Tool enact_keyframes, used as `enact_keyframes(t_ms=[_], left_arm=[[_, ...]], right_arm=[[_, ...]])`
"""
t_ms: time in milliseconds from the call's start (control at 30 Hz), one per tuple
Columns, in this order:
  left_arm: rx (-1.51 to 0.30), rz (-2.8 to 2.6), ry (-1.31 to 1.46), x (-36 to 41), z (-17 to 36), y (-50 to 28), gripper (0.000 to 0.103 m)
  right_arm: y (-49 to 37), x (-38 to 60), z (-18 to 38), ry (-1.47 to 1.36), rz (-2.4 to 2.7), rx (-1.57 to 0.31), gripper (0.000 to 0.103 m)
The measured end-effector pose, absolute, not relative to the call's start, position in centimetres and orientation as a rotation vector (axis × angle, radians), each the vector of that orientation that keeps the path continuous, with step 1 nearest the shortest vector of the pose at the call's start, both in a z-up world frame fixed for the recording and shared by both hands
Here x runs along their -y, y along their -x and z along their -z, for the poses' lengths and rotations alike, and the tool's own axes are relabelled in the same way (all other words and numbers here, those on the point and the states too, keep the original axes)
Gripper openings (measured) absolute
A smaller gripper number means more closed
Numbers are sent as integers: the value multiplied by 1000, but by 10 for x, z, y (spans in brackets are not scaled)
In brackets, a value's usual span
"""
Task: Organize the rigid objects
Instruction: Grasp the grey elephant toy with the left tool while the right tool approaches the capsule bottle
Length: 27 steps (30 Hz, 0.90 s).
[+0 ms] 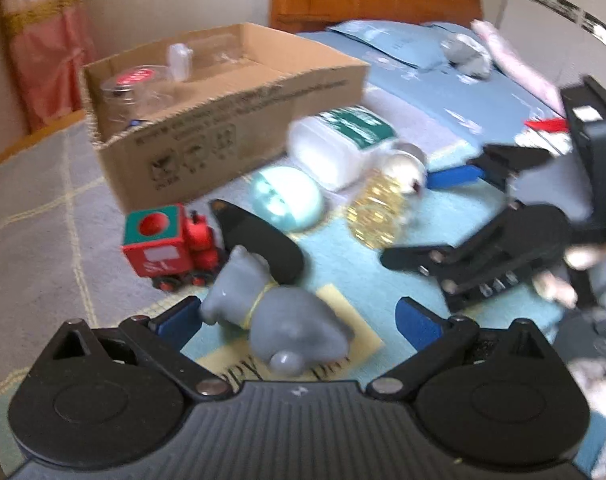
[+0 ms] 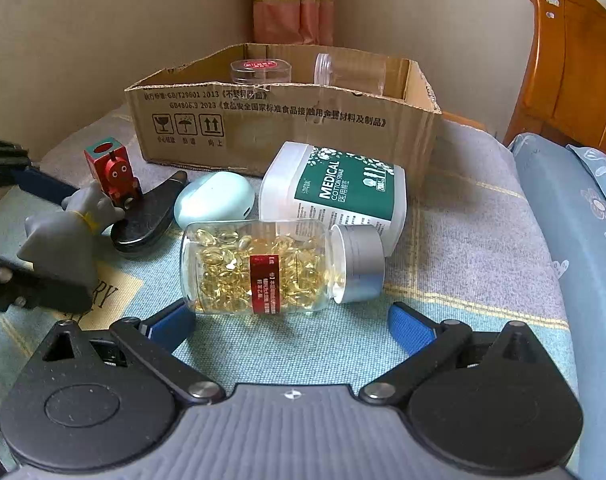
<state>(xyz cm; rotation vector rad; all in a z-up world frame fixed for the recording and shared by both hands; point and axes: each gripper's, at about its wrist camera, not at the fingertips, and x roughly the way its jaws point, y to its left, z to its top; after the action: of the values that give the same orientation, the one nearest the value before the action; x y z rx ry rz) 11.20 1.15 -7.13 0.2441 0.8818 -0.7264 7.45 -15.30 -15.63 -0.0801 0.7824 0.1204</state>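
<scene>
The open-topped brown cardboard box (image 2: 287, 120) has free floor at its right half; a clear round container with a red label (image 2: 261, 70) and a clear plastic jar lying on its side (image 2: 349, 72) occupy the back; the approach from the front is blocked by a white cotton-swab tub with a green label (image 2: 335, 190), a pale blue egg-shaped case (image 2: 214, 204) and a glass bottle of yellow capsules (image 2: 271, 266); the grey checked blanket (image 2: 475, 248) to the right lies bare.

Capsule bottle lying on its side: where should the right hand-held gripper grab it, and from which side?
Probably across the clear glass body near the red label on the capsule bottle, coming straight forward. It lies crosswise before the open right hand-held gripper, silver cap pointing right, and the cotton swab tub crowds the far side.
</scene>
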Motion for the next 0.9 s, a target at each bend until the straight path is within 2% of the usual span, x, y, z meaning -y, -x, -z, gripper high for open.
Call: enact_keyframes(t_ms=[233,467,533,600,900], left_arm=[[-882,748,-335,-12,72,-98,101],[-858,742,-339,-1,76,-103,93],[-847,740,-335,1,76,-104,89],[-864,719,-334,2,78,-106,73],[-891,559,-204,-32,74,-96,72]], right_arm=[[-73,155,157,82,-133,-768,103],[-71,157,158,85,-142,-759,103],[-71,157,158,87,-146,-757,103],[-70,157,159,87,-147,-753,103],[-68,156,159,88,-150,-744,103]])
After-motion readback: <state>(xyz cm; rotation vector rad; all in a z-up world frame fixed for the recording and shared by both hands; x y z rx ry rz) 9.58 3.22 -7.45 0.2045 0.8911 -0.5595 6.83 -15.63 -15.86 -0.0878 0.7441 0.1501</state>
